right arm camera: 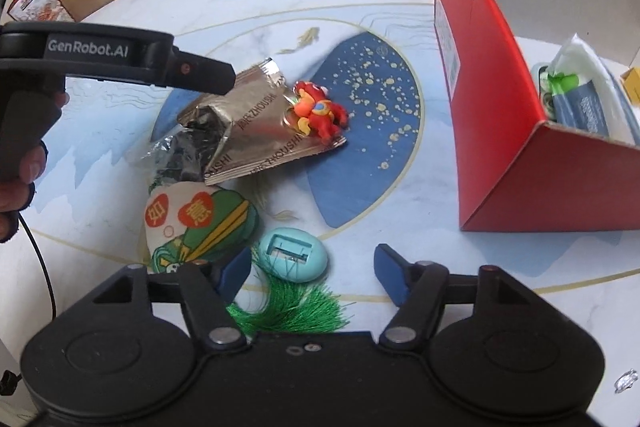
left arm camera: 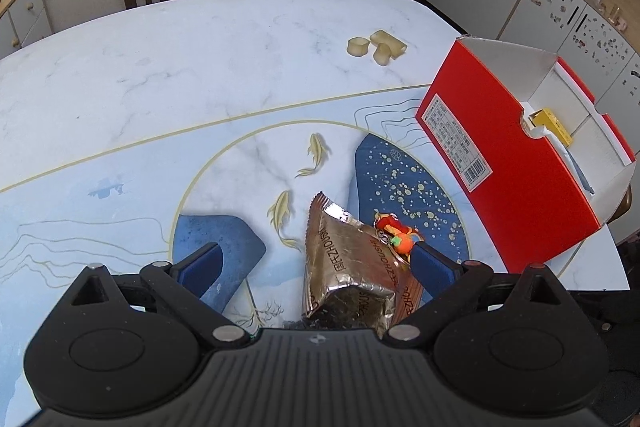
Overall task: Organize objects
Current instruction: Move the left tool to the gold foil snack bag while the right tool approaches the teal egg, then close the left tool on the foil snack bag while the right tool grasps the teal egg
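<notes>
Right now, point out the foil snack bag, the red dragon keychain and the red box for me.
Foil snack bag (right arm camera: 256, 131): right wrist view, on its flat printed face.
Red dragon keychain (right arm camera: 320, 113): right wrist view, on its body.
Red box (left arm camera: 508, 171): left wrist view, on its red side wall.

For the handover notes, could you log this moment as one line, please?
left gripper: open over foil packet | right gripper: open around blue egg | red box: part-filled

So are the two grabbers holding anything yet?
No, nothing yet. The left gripper is open around the shiny snack bag without pinching it. The right gripper is open above the blue egg-shaped thing.
</notes>
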The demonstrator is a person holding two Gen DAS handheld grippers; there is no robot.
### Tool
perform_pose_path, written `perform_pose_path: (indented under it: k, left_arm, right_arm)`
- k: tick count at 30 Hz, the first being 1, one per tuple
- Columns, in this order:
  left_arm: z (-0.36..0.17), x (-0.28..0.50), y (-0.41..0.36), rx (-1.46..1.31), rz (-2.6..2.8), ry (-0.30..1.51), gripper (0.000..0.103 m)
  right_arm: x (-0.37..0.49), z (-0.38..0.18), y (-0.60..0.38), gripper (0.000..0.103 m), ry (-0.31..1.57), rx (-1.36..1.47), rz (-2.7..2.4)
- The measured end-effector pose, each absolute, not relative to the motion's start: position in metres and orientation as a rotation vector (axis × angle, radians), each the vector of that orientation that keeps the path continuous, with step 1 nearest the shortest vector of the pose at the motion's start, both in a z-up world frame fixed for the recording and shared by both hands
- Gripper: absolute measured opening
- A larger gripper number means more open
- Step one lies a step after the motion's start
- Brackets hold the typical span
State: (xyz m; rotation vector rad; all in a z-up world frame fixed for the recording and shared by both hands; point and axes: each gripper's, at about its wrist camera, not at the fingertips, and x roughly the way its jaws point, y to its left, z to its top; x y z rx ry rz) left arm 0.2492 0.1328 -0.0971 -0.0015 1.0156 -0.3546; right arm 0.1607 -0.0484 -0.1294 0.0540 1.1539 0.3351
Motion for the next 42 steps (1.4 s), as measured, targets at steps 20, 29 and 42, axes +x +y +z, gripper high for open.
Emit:
perform_pose_path:
  k: [20,29,42]
  left_arm:
    - [-0.122,0.264,0.115,0.061,-0.419,1.087,0.101]
    - [-0.133,0.266,0.102,0.116,-0.493,1.128,0.101]
    - [-0.139,0.264,0.092,0.167,-0.542,1.13,0.1]
  right_arm:
    - [0.162,-0.133,-0.076,0.055,1.141,0.096,0.179]
    - [0.158,-0.133,-0.087,0.048,1.124,0.118,0.144]
    - [0.147,-0.136,-0.133,0.045,1.124,0.253,-0.001]
